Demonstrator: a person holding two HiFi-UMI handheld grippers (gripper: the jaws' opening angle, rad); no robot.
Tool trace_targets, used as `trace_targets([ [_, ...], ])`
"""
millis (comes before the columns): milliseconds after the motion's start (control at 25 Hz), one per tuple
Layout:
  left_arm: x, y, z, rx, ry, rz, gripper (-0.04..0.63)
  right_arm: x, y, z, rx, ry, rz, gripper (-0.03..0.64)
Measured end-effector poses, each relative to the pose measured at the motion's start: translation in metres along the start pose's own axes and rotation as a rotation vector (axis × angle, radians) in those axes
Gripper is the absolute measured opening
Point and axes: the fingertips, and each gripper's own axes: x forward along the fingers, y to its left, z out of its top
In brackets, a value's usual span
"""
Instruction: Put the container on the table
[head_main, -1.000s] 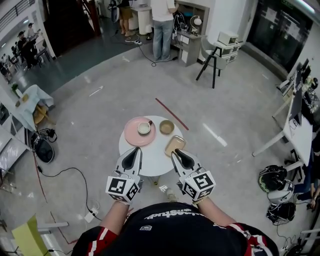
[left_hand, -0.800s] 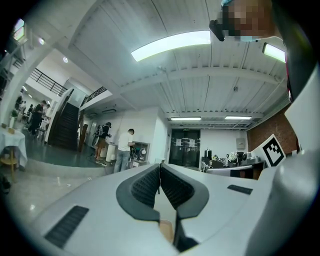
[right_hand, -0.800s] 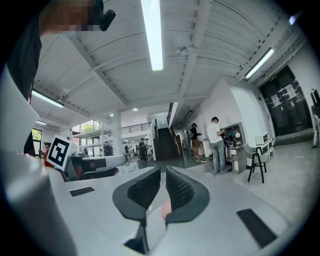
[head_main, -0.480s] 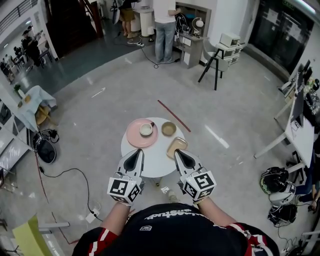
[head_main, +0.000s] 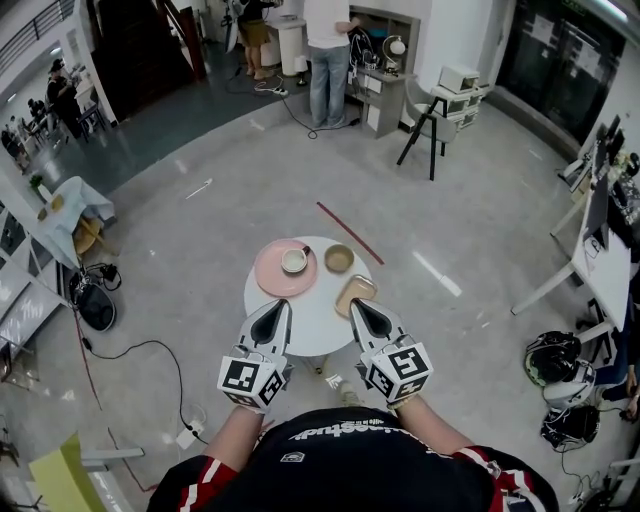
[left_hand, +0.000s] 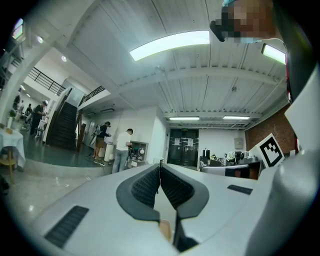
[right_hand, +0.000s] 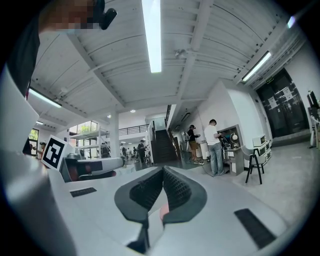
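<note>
A tan rectangular container (head_main: 354, 293) lies on the right side of the round white table (head_main: 312, 312). My right gripper (head_main: 357, 306) is shut and empty, its tip just short of the container's near end. My left gripper (head_main: 276, 310) is also shut and empty, over the table's near left edge. In the left gripper view the left gripper (left_hand: 160, 167) has its pads pressed together, pointing out at the room. The right gripper (right_hand: 163, 170) in the right gripper view stands the same way, with nothing between the pads.
A pink plate (head_main: 272, 280) carrying a small cup (head_main: 293, 260) sits at the table's far left, with a brown bowl (head_main: 339, 259) beside it. A red stick (head_main: 345, 232) lies on the floor beyond. A person (head_main: 327, 50) stands at a cabinet far back.
The head view has drifted slightly, so the table sits a little lower and to the right. Both grippers stay at the table's near edge. No object has moved.
</note>
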Motion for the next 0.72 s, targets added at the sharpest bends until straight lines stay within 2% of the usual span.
trace_targets([
  [720, 0.0004, -0.0057, -0.0005, -0.004, 0.011, -0.008, 0.025, -0.0006, -0.0016, -0.0011, -0.022, 0.021, -0.013, -0.003],
])
